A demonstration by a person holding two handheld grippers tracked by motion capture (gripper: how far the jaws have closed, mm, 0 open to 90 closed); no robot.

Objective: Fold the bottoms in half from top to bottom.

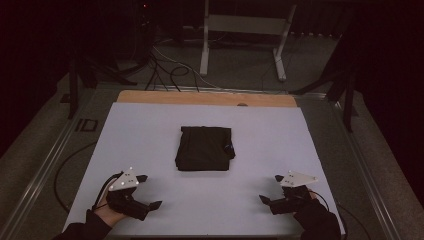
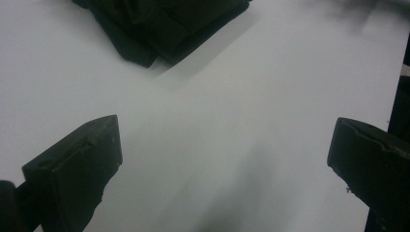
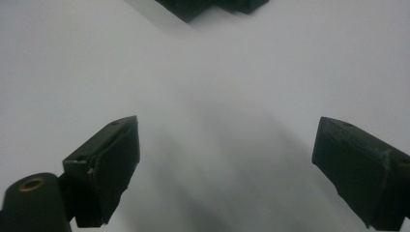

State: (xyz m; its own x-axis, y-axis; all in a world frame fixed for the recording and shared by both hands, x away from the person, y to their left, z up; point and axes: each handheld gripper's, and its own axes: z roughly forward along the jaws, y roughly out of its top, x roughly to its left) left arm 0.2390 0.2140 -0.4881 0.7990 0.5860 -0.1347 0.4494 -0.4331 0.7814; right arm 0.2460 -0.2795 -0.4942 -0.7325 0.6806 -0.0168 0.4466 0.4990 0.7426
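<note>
While the folded black cloth (image 1: 204,148) lies in the middle of the white sheet (image 1: 150,125), the left gripper (image 1: 145,192) and right gripper (image 1: 270,189) wait near it, jaws wide and empty, so I think reaching in comes next.

I hold my left tongs (image 1: 147,191) low at the near left of the bench, jaws spread wide and pointing inward to the right, my hand (image 1: 107,214) gripping them from behind. My right tongs (image 1: 271,188) sit at the near right, jaws also wide apart, pointing inward to the left. Both forearms come in from the near edge, well apart.
</note>
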